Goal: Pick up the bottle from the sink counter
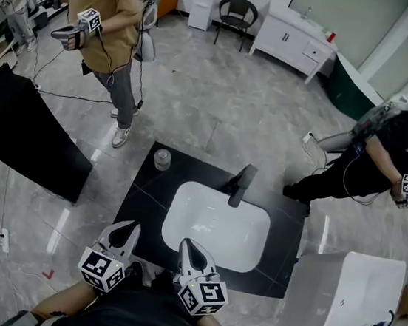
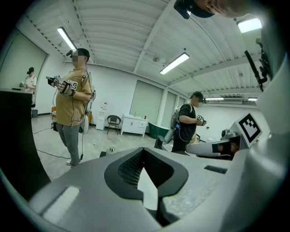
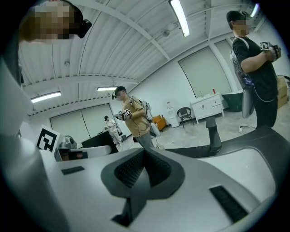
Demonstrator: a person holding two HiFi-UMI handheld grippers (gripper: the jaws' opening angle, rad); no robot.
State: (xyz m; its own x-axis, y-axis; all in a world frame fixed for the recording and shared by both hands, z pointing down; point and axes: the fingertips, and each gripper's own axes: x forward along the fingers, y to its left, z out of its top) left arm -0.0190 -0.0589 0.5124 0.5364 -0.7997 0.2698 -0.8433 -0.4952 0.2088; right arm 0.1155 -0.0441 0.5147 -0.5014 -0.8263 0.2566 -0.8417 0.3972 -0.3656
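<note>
A small clear bottle (image 1: 162, 159) with a pale cap stands upright on the far left corner of the black sink counter (image 1: 143, 203). It shows tiny in the left gripper view, as the bottle (image 2: 111, 149) just beyond the jaws. My left gripper (image 1: 130, 227) hovers over the counter's near left edge, shut with nothing in it, well short of the bottle. My right gripper (image 1: 187, 243) is beside it at the near rim of the white basin (image 1: 218, 224), also shut and empty. In each gripper's own view the left gripper (image 2: 144, 152) and the right gripper (image 3: 145, 152) show jaws meeting at the tips.
A black faucet (image 1: 238, 184) stands behind the basin. A black panel (image 1: 22, 131) leans at the left, and a white box (image 1: 351, 293) sits at the right. A person in a tan shirt (image 1: 106, 26) stands beyond the counter; another person in black (image 1: 384, 152) bends at the right.
</note>
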